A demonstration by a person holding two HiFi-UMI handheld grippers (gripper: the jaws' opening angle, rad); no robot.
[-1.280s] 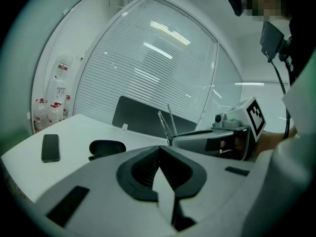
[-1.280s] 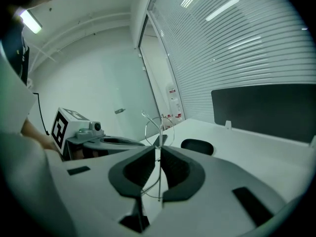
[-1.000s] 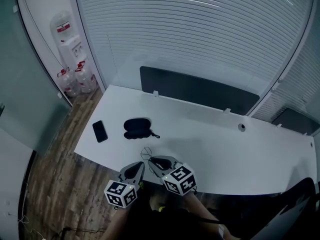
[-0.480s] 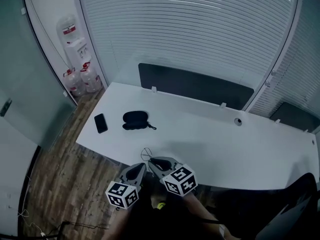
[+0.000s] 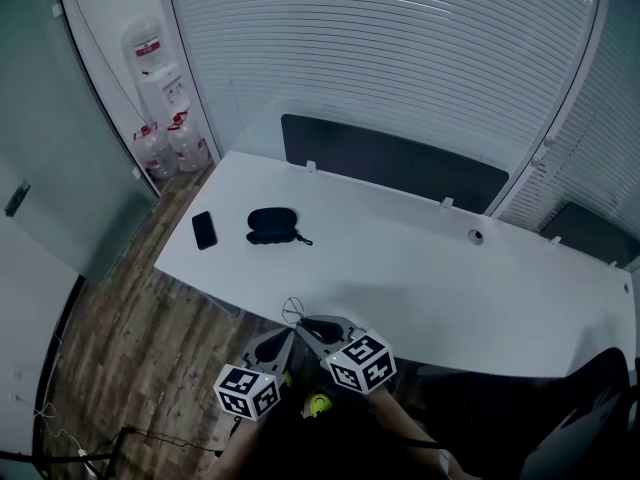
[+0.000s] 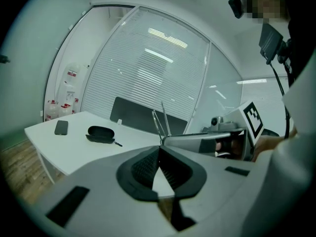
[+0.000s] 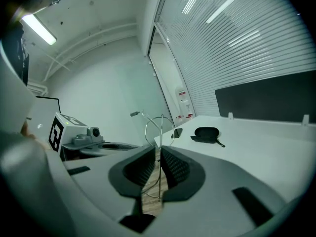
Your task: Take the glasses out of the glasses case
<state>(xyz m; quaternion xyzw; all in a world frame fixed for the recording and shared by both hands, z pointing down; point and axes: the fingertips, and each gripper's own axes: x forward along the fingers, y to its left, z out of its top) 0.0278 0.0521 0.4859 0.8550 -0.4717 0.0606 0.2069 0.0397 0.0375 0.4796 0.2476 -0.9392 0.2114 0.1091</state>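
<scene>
Already out, the wire glasses (image 7: 154, 127) sit pinched in the right claw (image 7: 158, 149); the left claw (image 6: 159, 147) is closed. Their dark case (image 5: 272, 224) lies on the surface (image 5: 420, 268) at eleven o'clock from the claws.

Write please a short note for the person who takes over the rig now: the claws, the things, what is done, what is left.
Right claw: shut on the wire-frame glasses, held over the floor, off the table.
Left claw: shut; whether it also pinches the glasses, I cannot tell.
Glasses case: on the white table, next to a phone, far from both claws.
Done: the glasses are out of the case.
Left: probably only to lay them on the table.
</scene>
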